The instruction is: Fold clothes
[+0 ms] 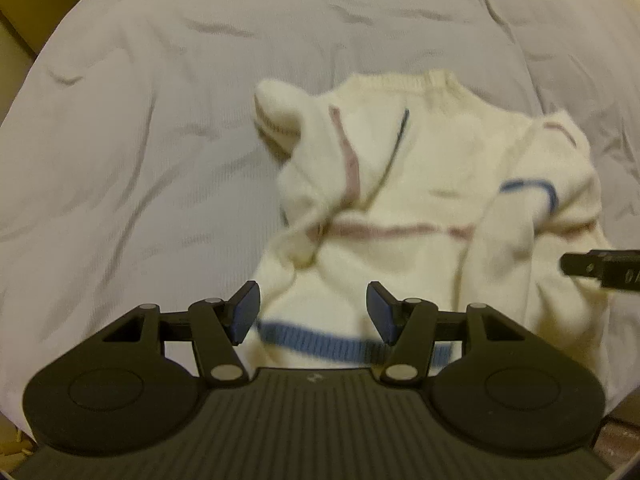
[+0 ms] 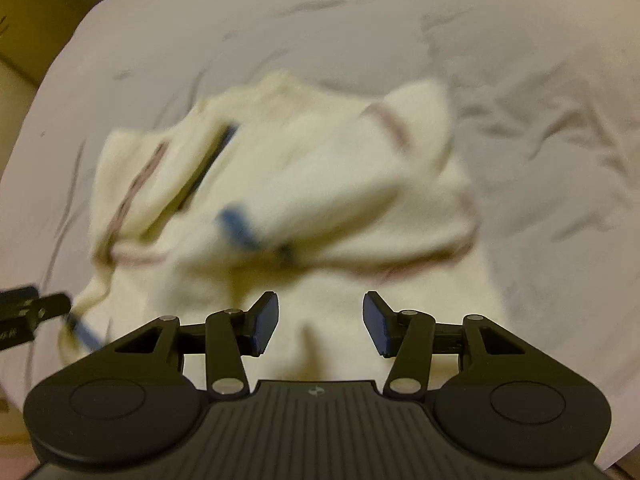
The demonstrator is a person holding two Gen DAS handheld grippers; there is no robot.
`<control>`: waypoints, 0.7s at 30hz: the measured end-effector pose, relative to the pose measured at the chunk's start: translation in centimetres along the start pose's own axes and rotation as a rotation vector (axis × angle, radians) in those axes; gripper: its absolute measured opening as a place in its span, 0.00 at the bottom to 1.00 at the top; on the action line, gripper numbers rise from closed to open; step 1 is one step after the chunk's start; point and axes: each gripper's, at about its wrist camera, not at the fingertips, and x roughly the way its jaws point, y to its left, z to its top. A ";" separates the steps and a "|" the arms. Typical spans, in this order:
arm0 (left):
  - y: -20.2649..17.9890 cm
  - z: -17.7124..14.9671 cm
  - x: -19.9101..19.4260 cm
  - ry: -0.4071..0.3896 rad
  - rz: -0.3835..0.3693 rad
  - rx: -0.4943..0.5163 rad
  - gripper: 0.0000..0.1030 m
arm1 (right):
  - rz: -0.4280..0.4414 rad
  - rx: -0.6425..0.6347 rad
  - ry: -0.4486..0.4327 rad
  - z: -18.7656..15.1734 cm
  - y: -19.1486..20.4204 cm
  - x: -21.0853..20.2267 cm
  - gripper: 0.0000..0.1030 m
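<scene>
Lying crumpled on a white bed sheet (image 1: pixel 120 160), a cream striped sweater (image 1: pixel 420 200) sits beneath both grippers, left (image 1: pixel 314 316) and right (image 2: pixel 320 320), fingers apart

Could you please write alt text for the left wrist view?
A cream sweater with blue and pink stripes lies partly folded on a wrinkled white sheet. The open, empty left gripper hovers over its blue hem.

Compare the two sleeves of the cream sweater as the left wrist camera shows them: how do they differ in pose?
The left sleeve is folded in over the chest, its cuff bunched up near the shoulder. The right sleeve hangs down along the side of the sweater, and its cuff is not visible. The left sleeve crosses the body; the right sleeve lies at the edge. Both are cream with thin coloured stripes.
</scene>
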 end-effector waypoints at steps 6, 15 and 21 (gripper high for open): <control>-1.7 3.6 1.2 -0.019 -0.004 0.016 0.61 | -0.006 -0.037 -0.065 4.9 -1.0 -0.6 0.50; -4.3 6.5 3.8 0.015 -0.028 0.051 0.61 | 0.223 -0.008 0.187 2.2 1.6 4.2 0.58; -4.4 5.9 5.1 0.055 -0.007 0.077 0.52 | 0.250 -0.001 0.177 1.0 1.0 6.9 0.00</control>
